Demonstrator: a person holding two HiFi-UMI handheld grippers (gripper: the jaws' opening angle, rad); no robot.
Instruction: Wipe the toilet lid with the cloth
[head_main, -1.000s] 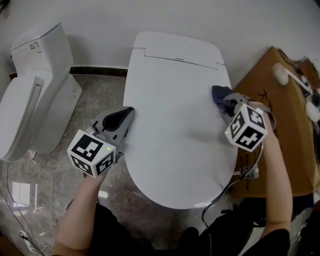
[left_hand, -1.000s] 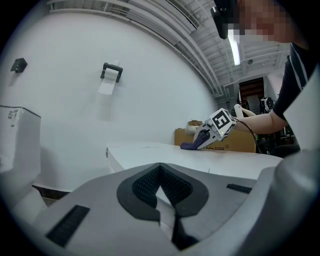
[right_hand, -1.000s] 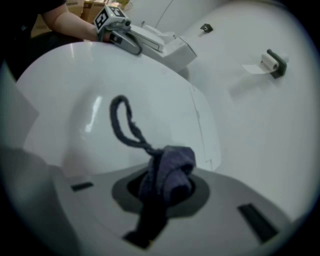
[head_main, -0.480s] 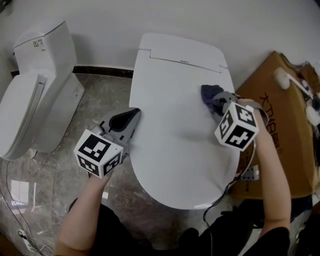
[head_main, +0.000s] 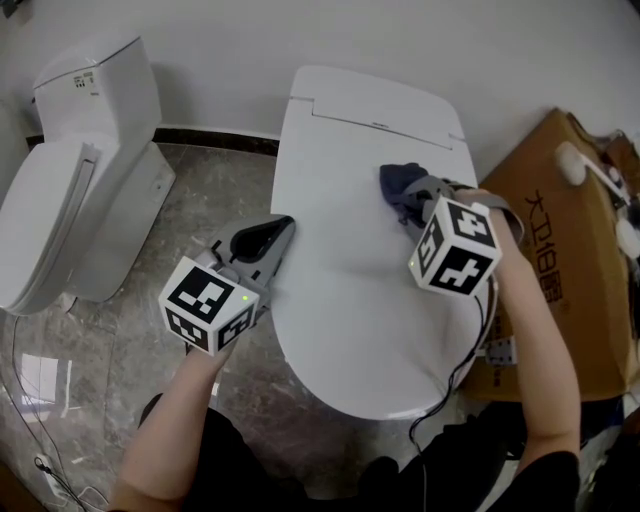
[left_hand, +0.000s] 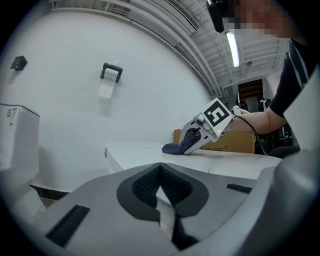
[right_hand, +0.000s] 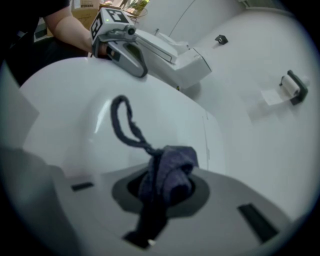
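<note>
Toilet lid (head_main: 350, 300): white, shut, flat; bare across its near half.

Cloth (head_main: 397, 183): dark blue, bunched, on the far right part of the toilet lid, pressed to the surface. One twisted loop of it trailing out ahead over the lid in the right gripper view.

Right gripper (head_main: 408, 200): over the right side of the toilet lid, jaws pointing toward the hinge end and tilted down. Jaws clamped on the cloth, with a wad of fabric filling the narrow gap between the pads. Marker cube nearer the person, above the right edge of the lid.

Left gripper (head_main: 276, 232): at the left edge of the toilet lid, about halfway along its length, tips pointing in over the rim. Jaws pressed together, pads meeting, nothing between them. Contact with the lid not discernible.

Second toilet (head_main: 80, 180): white, well to the left of the toilet lid, against the same wall.

Cardboard box (head_main: 560, 240): brown, just beside the right edge of the toilet lid.

Cable (head_main: 450, 390): dark, hanging past the near right rim of the toilet lid.

Paper holder (left_hand: 111, 75): on the white wall, high above the far end of the toilet lid.

Floor (head_main: 190, 210): grey marbled stone, left of the toilet lid.
</note>
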